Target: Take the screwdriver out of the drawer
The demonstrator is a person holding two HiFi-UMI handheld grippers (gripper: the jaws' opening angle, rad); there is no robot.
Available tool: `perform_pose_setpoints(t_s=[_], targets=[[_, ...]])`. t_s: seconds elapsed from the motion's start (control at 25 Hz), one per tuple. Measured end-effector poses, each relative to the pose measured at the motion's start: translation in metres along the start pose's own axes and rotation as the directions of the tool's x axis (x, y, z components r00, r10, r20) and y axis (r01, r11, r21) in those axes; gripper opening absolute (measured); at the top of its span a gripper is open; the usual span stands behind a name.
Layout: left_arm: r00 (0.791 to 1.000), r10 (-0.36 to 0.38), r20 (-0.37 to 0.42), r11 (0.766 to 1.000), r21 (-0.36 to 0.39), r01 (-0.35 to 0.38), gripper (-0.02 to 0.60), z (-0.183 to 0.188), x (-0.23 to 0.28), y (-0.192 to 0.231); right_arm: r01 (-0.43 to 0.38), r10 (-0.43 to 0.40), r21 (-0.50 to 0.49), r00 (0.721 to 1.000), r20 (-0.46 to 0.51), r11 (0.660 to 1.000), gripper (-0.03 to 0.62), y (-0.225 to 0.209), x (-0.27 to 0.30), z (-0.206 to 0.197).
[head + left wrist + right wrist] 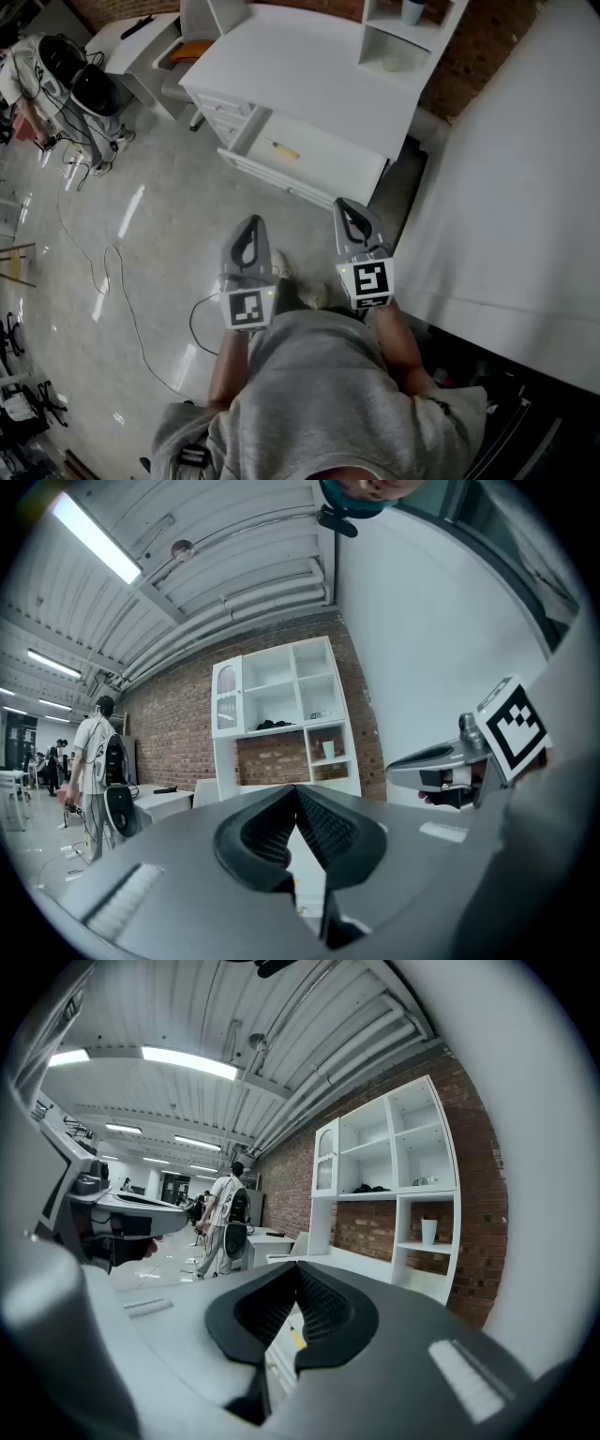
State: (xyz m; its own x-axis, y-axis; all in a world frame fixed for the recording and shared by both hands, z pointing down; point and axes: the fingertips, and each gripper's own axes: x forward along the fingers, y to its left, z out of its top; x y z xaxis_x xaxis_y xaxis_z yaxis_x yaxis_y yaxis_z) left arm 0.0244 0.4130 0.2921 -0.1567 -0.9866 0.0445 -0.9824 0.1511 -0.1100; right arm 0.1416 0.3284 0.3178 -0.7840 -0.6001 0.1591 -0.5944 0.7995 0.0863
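One drawer [330,161] with screwdriver [281,148], whole only in head view

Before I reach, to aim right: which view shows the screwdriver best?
Head view: the screwdriver lies whole in the open drawer. Right gripper view shows only a yellow sliver of it; left gripper view, nothing clear.

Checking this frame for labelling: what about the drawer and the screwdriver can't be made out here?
- Screwdriver tip: too small in the head view.
- Drawer interior in both gripper views: mostly hidden behind the shut jaws.
- Shelf cup: cut off by the head view's top edge.
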Motion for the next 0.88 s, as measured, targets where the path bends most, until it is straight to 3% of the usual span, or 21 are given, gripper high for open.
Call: perform_pose_setpoints(t_s=[0.44,0.88], targets=[[1.0,0.014,-0.023,1.0,-0.016,-0.014,0.012,-0.013,0.024,0.006,-0.029,0.029,0.0,0.999,-0.013,1.0,0.003,-0.01,0.028,-0.006],[0.996,0.039,-0.078,0.999,-0.03,-0.041,0.012,-0.041,0.11,0.057,-0.082,0.082,0.002,0.994,-0.071,0.997,0.003,-0.024,0.133,-0.02]])
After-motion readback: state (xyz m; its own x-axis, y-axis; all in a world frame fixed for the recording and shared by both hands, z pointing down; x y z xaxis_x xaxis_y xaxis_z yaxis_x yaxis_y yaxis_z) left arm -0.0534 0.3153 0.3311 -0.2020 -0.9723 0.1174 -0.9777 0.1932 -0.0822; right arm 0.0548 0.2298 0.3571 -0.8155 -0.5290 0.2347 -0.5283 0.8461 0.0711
